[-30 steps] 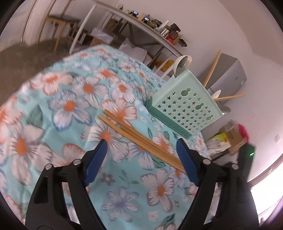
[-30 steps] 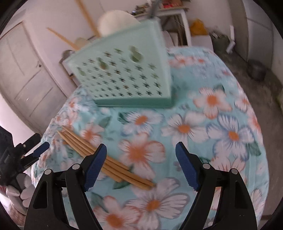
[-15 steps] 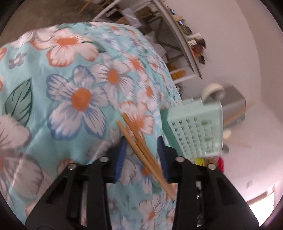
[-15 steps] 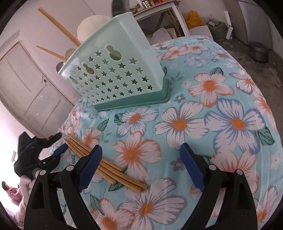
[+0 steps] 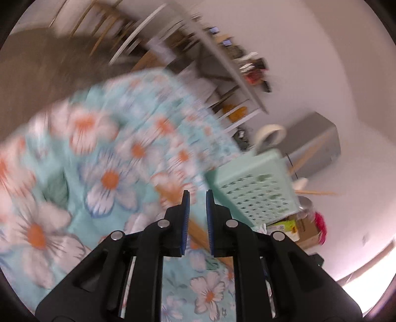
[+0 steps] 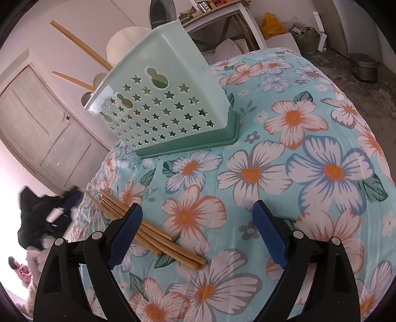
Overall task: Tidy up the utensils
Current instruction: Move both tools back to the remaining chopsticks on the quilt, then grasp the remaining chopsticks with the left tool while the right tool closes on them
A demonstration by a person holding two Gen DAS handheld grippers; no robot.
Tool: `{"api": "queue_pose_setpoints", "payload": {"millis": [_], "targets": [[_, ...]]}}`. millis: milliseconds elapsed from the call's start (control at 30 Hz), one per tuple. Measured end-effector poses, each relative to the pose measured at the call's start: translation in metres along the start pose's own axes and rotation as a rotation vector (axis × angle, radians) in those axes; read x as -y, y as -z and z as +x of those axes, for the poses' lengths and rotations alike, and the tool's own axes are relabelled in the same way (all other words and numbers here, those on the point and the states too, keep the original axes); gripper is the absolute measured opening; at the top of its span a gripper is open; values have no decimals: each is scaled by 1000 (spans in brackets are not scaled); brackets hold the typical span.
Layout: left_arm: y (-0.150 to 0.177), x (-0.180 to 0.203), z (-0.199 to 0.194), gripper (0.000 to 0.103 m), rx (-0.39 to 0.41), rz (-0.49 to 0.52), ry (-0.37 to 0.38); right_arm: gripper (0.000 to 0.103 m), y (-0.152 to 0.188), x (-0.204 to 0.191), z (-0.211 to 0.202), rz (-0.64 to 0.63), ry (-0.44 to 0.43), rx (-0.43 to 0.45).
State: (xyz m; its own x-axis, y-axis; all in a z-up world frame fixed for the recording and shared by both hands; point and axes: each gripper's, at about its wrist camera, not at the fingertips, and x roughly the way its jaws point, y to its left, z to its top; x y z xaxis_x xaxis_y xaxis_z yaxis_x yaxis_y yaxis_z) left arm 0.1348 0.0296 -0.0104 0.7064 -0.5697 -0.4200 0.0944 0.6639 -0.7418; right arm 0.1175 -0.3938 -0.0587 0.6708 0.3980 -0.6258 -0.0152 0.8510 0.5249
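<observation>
A mint star-punched utensil holder [image 6: 168, 104] stands at the back of the flowered tablecloth [image 6: 309, 119], with wooden sticks [image 6: 76, 42] and a pale spoon [image 6: 123, 42] poking out of it. Several wooden chopsticks [image 6: 158, 237] lie in a bundle on the cloth, partly under my right gripper's left finger. My right gripper [image 6: 196, 208] hangs open above the cloth with nothing between its fingers. My left gripper [image 5: 198, 195] is closing, its jaws almost together on one chopstick [image 5: 198, 231]. In the right wrist view the left gripper [image 6: 69, 200] is at the bundle's far end, and that chopstick [image 6: 94, 199] sits apart from the others.
The holder [image 5: 257, 188] is ahead and to the right of the left gripper. A panelled door [image 6: 37, 119] is behind the table on the left. A white shelf table [image 6: 222, 14], a yellow bag [image 6: 272, 24] and a grey bin [image 6: 363, 67] are beyond the far edge.
The left gripper's jaws went from wide open to nearly together around the chopsticks' end, and it swung back and upward. One chopstick has shifted left, away from the bundle. The right gripper opened slightly.
</observation>
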Motion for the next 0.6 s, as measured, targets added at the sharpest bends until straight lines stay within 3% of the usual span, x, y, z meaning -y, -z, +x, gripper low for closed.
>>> {"api": "queue_pose_setpoints", "payload": {"millis": [200, 300, 400, 500, 600], "targets": [[-21, 62, -52, 11, 94, 268, 84, 89, 0, -3, 1, -9, 10, -1], [-20, 79, -58, 11, 89, 348, 111, 89, 0, -3, 2, -11, 11, 0], [-13, 74, -38, 11, 2, 317, 78, 89, 0, -3, 2, -9, 8, 0], [2, 51, -11, 13, -114, 193, 47, 89, 0, -3, 1, -12, 10, -1], [15, 26, 6, 25, -177, 79, 18, 89, 0, -2, 1, -9, 7, -1]]}}
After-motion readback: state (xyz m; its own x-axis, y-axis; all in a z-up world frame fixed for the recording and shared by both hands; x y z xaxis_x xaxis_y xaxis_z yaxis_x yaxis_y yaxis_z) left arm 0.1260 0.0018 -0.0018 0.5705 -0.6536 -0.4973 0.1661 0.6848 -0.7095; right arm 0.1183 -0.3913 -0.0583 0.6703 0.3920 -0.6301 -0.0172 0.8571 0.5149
